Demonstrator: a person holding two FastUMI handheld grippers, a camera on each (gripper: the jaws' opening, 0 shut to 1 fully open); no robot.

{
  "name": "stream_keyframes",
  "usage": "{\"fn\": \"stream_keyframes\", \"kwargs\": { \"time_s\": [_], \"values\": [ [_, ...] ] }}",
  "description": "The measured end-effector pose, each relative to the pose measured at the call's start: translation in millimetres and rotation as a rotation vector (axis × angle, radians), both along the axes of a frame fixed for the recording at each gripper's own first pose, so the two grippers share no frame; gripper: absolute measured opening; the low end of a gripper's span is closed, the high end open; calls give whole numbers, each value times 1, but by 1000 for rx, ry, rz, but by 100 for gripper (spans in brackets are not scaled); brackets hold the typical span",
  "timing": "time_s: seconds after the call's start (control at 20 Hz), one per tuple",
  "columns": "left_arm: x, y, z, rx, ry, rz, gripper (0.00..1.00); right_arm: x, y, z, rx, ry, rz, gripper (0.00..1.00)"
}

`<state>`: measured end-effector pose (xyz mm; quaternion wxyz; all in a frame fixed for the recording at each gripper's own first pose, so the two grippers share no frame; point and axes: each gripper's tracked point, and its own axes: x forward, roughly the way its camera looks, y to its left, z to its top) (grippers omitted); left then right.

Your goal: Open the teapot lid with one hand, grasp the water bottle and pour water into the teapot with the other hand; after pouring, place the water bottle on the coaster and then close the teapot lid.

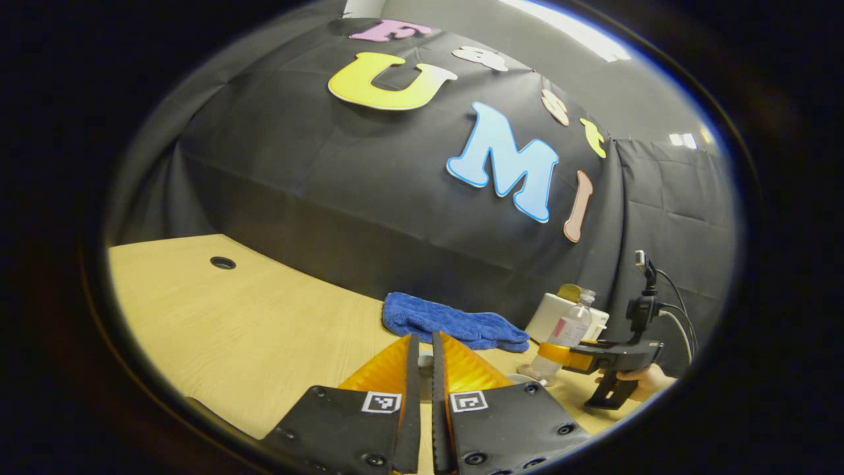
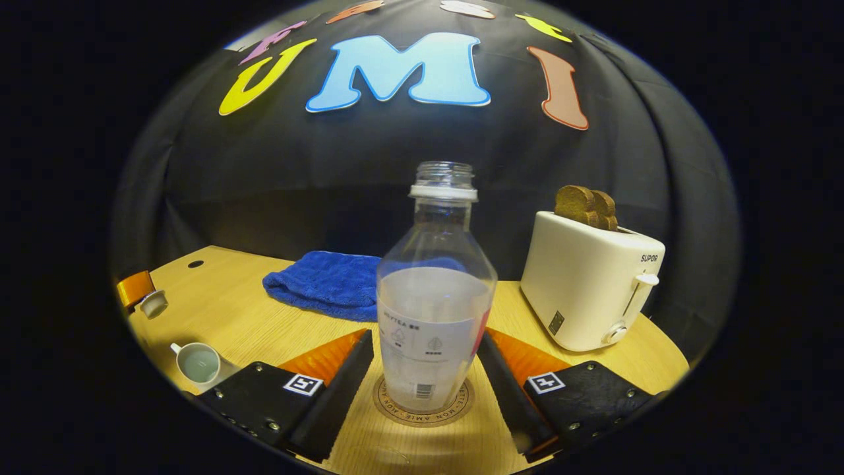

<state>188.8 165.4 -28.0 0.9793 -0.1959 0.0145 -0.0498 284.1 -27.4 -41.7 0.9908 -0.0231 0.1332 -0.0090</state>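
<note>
The water bottle (image 2: pixel 435 290) stood upright on the round coaster (image 2: pixel 423 404) on the worktop (image 2: pixel 250 310), uncapped and a little over half full. The right gripper (image 2: pixel 425 369) had its jaws spread to either side of the bottle, apparently clear of it, so the bottle looked set down and released or nearly so. By that, pouring and placing seemed done, and closing the teapot lid was what remained.

The left gripper (image 1: pixel 425 369) had its jaws drawn almost together on a small pale object (image 1: pixel 426 361); in the right gripper view it held a pale knobbed piece (image 2: pixel 153 303), probably the teapot lid. The white vessel (image 2: pixel 198 364) near the worktop edge, holding water, was likely the open teapot, though little of it showed.

A blue cloth (image 2: pixel 323 280) lay behind the bottle. The white toaster (image 2: pixel 587 284) with bread in it read "SUPOR". The coaster's rim carried lettering, partly "MON AMIE"; the bottle's label print was too small to read surely.
</note>
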Motion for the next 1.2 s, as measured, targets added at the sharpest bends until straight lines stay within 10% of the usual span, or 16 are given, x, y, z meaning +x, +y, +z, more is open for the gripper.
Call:
{"fn": "stream_keyframes", "kwargs": {
  "time_s": [0.8,1.2],
  "values": [
    [-1,0,0,2,1,-1,17,-58,13,95,-48,-194,26,97],
    [-1,0,1,4,-2,-7,17,-118,23,68,-35,-211,41,96]
  ]
}}
